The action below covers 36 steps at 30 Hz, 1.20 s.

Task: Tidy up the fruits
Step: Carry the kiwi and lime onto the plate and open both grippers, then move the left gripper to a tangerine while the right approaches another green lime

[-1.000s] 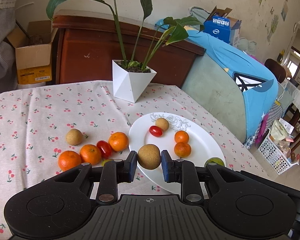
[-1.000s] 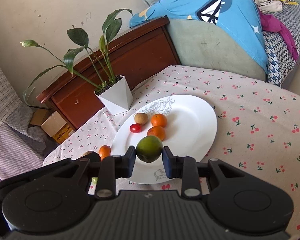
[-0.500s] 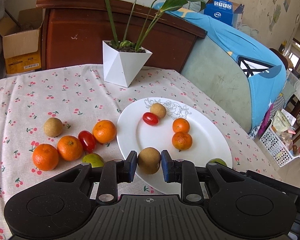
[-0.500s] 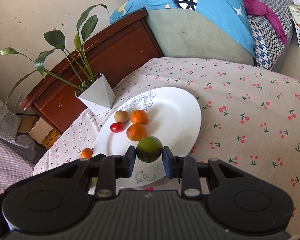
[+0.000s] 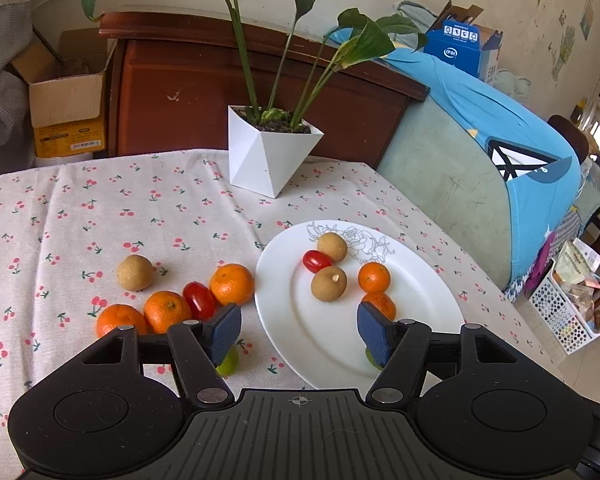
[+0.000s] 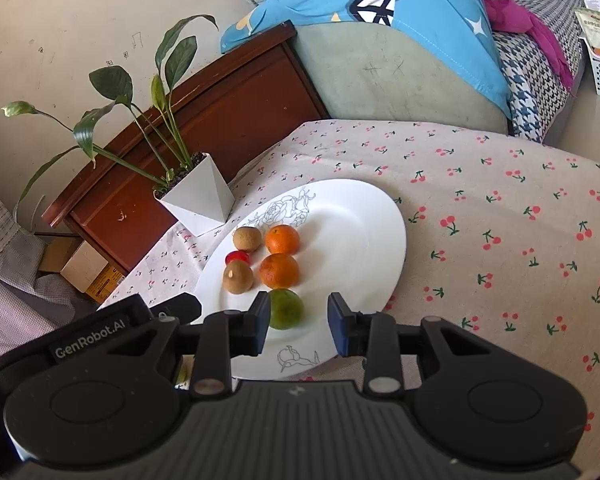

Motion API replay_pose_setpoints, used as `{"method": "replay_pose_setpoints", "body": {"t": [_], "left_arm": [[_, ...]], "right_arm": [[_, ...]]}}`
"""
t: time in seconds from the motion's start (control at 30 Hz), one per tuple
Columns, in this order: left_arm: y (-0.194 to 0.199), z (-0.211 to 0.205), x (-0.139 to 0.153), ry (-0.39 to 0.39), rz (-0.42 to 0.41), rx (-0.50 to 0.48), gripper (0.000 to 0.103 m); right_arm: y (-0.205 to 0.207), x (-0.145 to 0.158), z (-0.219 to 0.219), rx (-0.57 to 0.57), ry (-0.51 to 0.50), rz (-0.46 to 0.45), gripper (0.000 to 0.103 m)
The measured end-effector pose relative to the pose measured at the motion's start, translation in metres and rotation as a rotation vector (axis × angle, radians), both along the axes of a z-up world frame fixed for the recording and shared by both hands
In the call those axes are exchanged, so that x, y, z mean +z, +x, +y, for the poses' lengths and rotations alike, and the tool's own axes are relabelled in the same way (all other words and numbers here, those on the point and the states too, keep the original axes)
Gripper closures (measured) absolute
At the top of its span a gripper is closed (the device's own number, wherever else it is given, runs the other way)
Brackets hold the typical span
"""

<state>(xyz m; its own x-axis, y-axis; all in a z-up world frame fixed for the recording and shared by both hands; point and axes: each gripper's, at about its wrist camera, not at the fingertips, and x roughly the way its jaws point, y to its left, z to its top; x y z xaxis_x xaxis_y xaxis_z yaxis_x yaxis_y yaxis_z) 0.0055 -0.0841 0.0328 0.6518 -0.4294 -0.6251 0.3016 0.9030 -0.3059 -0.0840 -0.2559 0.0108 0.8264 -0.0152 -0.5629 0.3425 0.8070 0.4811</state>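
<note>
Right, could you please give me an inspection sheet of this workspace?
Surface: cloth, cherry print, lying flat.
Job's things: plate holds six fruits, lime included; six loose fruits on the cloth beside it.
Clutter: plant pot on the cloth.
Tongs: left tongs opening, nothing between; right tongs opening around the lime, which rests on the plate.
Cables: nothing seen.
Surroundings: cabinet, sofa, cardboard box.
</note>
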Motion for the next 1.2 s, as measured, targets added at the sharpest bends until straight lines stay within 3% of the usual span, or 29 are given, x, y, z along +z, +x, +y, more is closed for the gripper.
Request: {"method": "replay_pose_setpoints", "body": {"t": [0.23, 0.43, 0.7, 0.9, 1.1, 1.2], "left_arm": [[-0.001, 0.018, 0.011, 0.033, 0.017, 0.039, 0.029], [-0.002, 0.045, 0.022, 0.084, 0.014, 0.098, 0.028], [0.000, 0.086, 0.030, 0.095, 0.038, 0.175, 0.028], [0.000, 0.110, 0.023, 0.096, 0.036, 0.236, 0.027], [-0.001, 0.116, 0.008, 0.083, 0.056, 0.225, 0.027], [-0.003, 0.113, 0.003, 0.113, 0.042, 0.218, 0.027]], "right_arm": [[0.000, 0.005, 0.016, 0.056, -0.016, -0.003, 0.069], [-0.001, 0.008, 0.034, 0.121, -0.038, 0.000, 0.069], [-0.001, 0.013, 0.054, 0.210, -0.060, -0.011, 0.069], [0.005, 0.009, 0.070, 0.277, -0.074, -0.015, 0.069], [0.016, 0.003, 0.080, 0.319, -0.084, -0.017, 0.069], [0.023, 0.000, 0.085, 0.339, -0.103, -0.017, 0.069]]}}
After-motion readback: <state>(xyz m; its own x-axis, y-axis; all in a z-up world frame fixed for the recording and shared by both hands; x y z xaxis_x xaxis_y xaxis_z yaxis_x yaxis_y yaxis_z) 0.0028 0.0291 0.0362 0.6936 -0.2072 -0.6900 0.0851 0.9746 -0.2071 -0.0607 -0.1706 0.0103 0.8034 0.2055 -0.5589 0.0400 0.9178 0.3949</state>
